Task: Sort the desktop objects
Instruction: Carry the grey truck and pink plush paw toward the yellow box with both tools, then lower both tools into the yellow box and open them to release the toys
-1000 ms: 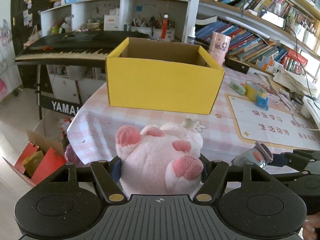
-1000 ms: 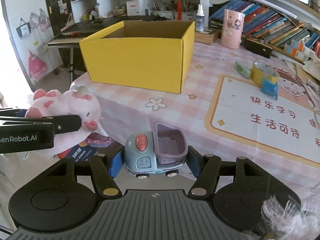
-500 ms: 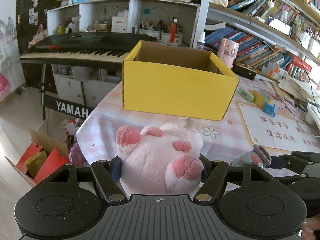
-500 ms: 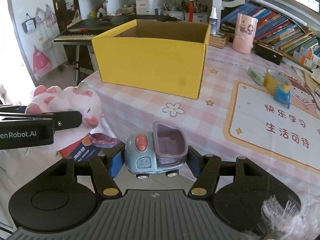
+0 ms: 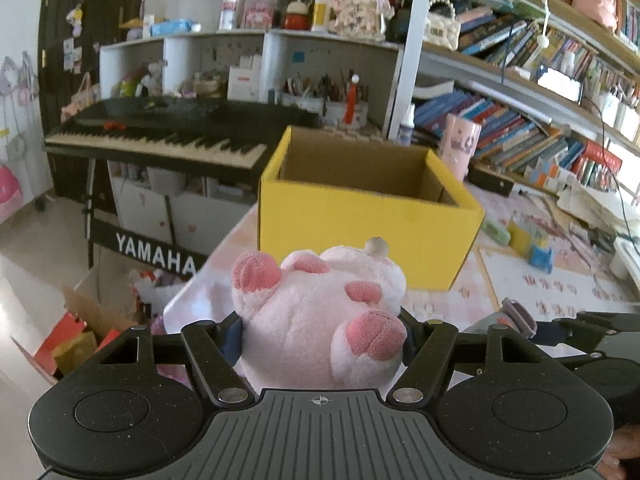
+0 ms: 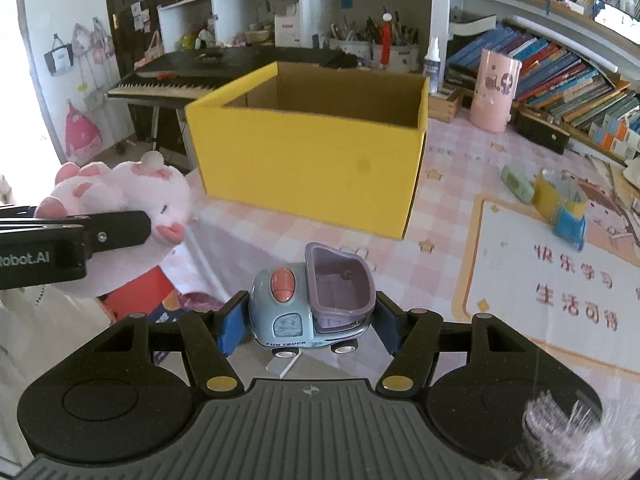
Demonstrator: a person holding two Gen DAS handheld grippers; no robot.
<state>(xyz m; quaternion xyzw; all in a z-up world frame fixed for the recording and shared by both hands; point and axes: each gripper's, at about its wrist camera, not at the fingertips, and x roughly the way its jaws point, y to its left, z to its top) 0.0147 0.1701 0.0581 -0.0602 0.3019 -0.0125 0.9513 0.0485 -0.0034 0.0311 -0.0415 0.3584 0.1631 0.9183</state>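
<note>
My left gripper (image 5: 320,332) is shut on a pink plush toy (image 5: 320,312) and holds it in the air off the table's near-left corner; the plush also shows at the left of the right wrist view (image 6: 120,204). My right gripper (image 6: 308,322) is shut on a small blue and purple toy truck (image 6: 312,300), held above the table's front edge; the truck shows at the right of the left wrist view (image 5: 500,320). An open yellow cardboard box (image 5: 360,224) (image 6: 312,156) stands on the pink checked table (image 6: 440,208), ahead of both grippers.
A yellow and blue item (image 6: 564,208) and a green eraser (image 6: 518,184) lie right of the box near a white mat (image 6: 560,280). A pink cup (image 6: 494,96) and books stand behind. A Yamaha keyboard (image 5: 160,140) stands left of the table, red bags (image 5: 72,340) below.
Both grippers have pulled back and risen with their toys; the yellow box looks smaller and farther, and more of the shelves shows.
</note>
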